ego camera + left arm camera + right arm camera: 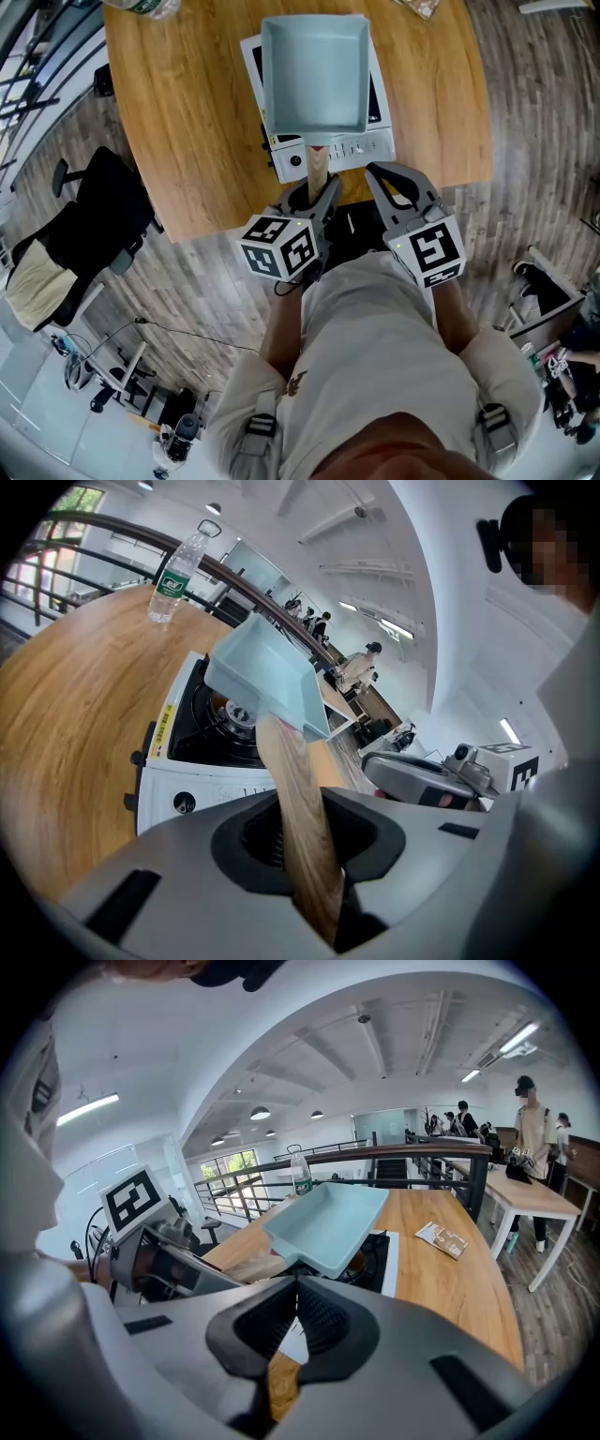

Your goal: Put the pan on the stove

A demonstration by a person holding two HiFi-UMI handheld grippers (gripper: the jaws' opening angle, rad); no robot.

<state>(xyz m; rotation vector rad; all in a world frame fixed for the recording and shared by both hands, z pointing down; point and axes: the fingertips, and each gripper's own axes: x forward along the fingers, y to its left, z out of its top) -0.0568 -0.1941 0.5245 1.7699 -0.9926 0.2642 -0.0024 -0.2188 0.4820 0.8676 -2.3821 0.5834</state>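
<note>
Gripping the pan [314, 75] handle, left claw [314, 190] clenched, pan ahead over stove [349, 150], right claw [384, 172] closed, empty.

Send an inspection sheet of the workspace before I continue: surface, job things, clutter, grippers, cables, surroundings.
Surface: wooden table, stove near its front edge.
Job's things: light blue pan tilted over the white stove; contact unclear.
Clutter: water bottle and leaflet at the far edge.
Grippers: left gripper shut on the pan's wooden handle; right gripper shut, empty.
Cables: one thin cable on the floor.
Surroundings: black chair, people at distant tables.
</note>
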